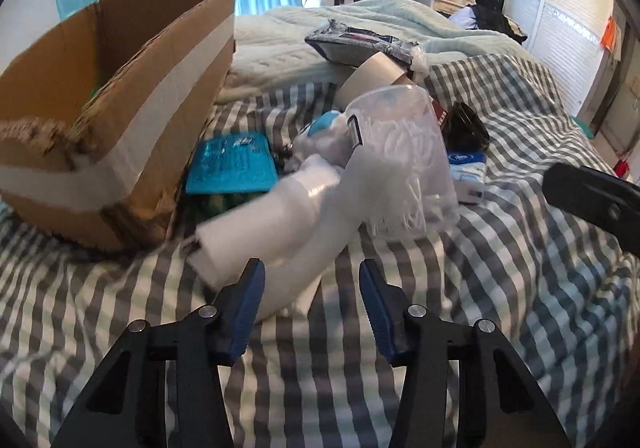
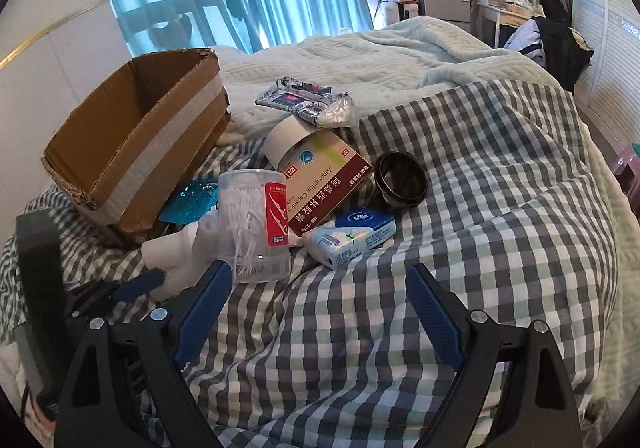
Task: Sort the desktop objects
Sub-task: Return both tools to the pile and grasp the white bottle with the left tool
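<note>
A pile of small objects lies on a checked sheet beside an open cardboard box (image 1: 120, 96) (image 2: 136, 152). A white pipe fitting (image 1: 276, 216) (image 2: 176, 252) lies nearest, just ahead of my open left gripper (image 1: 312, 276). Behind it stand a clear tub of cotton swabs (image 1: 404, 152) (image 2: 256, 220), a tape roll (image 1: 376, 76) (image 2: 288, 140), a red medicine box (image 2: 328, 184), a tissue pack (image 2: 352, 236), a black round dish (image 2: 400, 180) and a teal packet (image 1: 232, 164). My right gripper (image 2: 320, 280) is open and empty above the sheet, right of the swab tub.
A printed plastic bag (image 1: 360, 40) (image 2: 308, 100) lies on the pale quilt (image 2: 360, 60) behind the pile. Blue curtains, a TV and a dresser stand at the far wall. The checked sheet (image 2: 480, 208) stretches to the right.
</note>
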Action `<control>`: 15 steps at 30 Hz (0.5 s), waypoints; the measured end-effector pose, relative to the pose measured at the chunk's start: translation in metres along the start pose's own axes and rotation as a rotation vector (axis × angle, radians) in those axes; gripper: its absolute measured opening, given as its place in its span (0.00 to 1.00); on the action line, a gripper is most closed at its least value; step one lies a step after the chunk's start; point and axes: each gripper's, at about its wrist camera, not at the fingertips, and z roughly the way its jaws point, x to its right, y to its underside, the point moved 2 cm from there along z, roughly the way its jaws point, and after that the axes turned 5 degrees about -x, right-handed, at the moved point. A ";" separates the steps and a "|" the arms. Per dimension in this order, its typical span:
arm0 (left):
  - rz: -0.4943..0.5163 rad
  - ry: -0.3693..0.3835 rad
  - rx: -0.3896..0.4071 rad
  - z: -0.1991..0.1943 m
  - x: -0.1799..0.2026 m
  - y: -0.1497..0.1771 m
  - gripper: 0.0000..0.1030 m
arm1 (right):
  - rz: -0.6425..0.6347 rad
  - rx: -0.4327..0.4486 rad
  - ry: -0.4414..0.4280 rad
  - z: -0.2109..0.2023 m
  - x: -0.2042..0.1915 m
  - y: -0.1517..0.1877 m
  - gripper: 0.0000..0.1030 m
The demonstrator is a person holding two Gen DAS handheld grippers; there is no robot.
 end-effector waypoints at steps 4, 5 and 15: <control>-0.012 0.019 -0.011 0.011 0.001 -0.008 0.47 | 0.007 -0.015 0.007 0.004 0.001 0.001 0.86; -0.010 0.013 -0.007 0.013 0.000 -0.009 0.40 | 0.008 -0.018 0.009 0.005 0.001 0.001 0.86; -0.045 0.093 0.043 -0.009 -0.015 -0.003 0.08 | -0.011 -0.025 0.010 0.006 -0.005 0.004 0.86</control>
